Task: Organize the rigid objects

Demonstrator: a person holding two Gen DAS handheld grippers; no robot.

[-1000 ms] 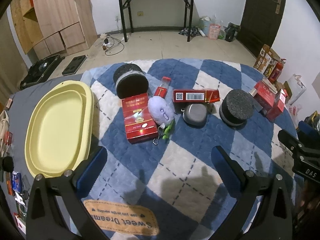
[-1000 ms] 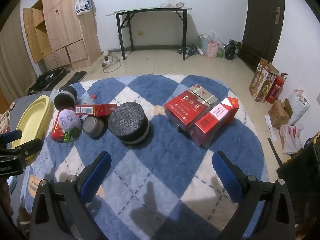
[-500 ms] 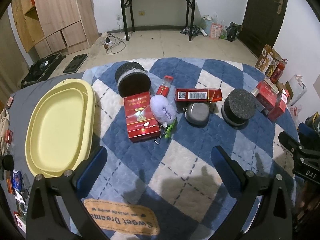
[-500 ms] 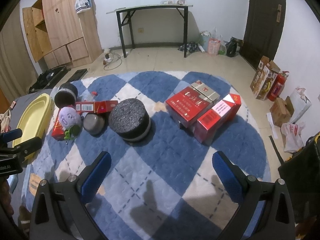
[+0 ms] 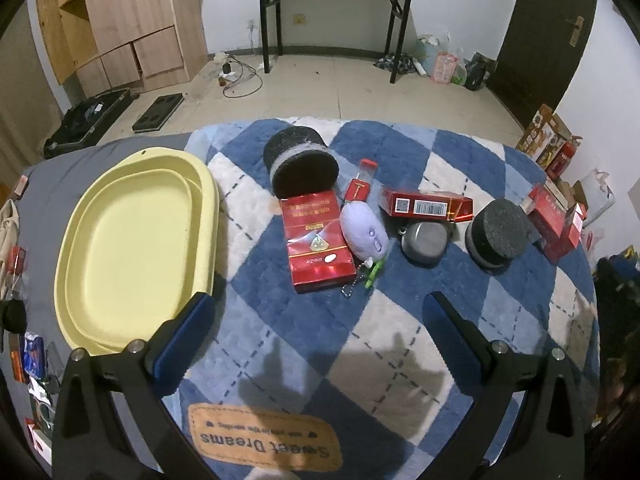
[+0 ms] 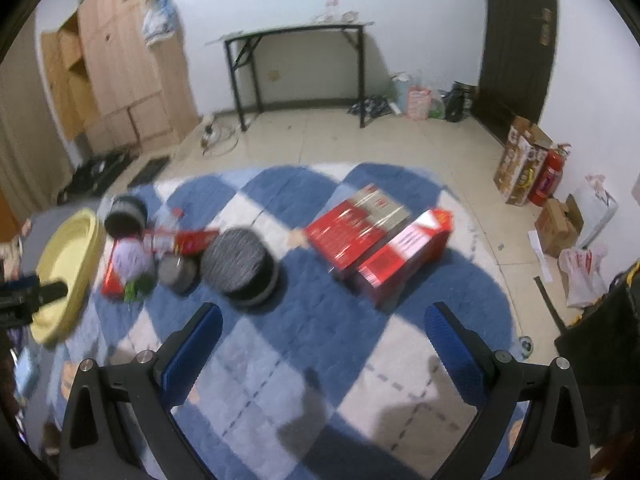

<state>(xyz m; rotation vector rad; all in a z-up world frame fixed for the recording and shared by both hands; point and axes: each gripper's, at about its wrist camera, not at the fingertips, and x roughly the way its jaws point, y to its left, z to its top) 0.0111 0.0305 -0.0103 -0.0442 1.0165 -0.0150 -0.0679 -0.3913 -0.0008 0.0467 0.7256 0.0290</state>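
Note:
On the blue checked quilt lie a flat red box (image 5: 318,240), a lilac plush keychain (image 5: 363,231), a long red carton (image 5: 425,205), a grey round case (image 5: 423,239), a small red-capped tube (image 5: 362,179) and two black foam cylinders (image 5: 301,161) (image 5: 498,234). A yellow oval tray (image 5: 132,240) sits to the left. My left gripper (image 5: 318,308) hovers open above the quilt, short of the red box. My right gripper (image 6: 320,318) is open, nothing in it, near a black cylinder (image 6: 239,266) and two red cartons (image 6: 356,228) (image 6: 404,256).
The quilt ends at a "Sweet Dreams" label (image 5: 266,438) near me. Small clutter (image 5: 28,350) lies left of the tray. Beyond are tiled floor, a black folding table (image 5: 332,20), wooden cabinets (image 5: 124,28), a dark door (image 5: 536,36), and boxes with a fire extinguisher (image 6: 548,176).
The left gripper has crept forward toward the red box and plush. The right gripper is moving, blurring its view, and the cartons and cylinder sit closer in frame.

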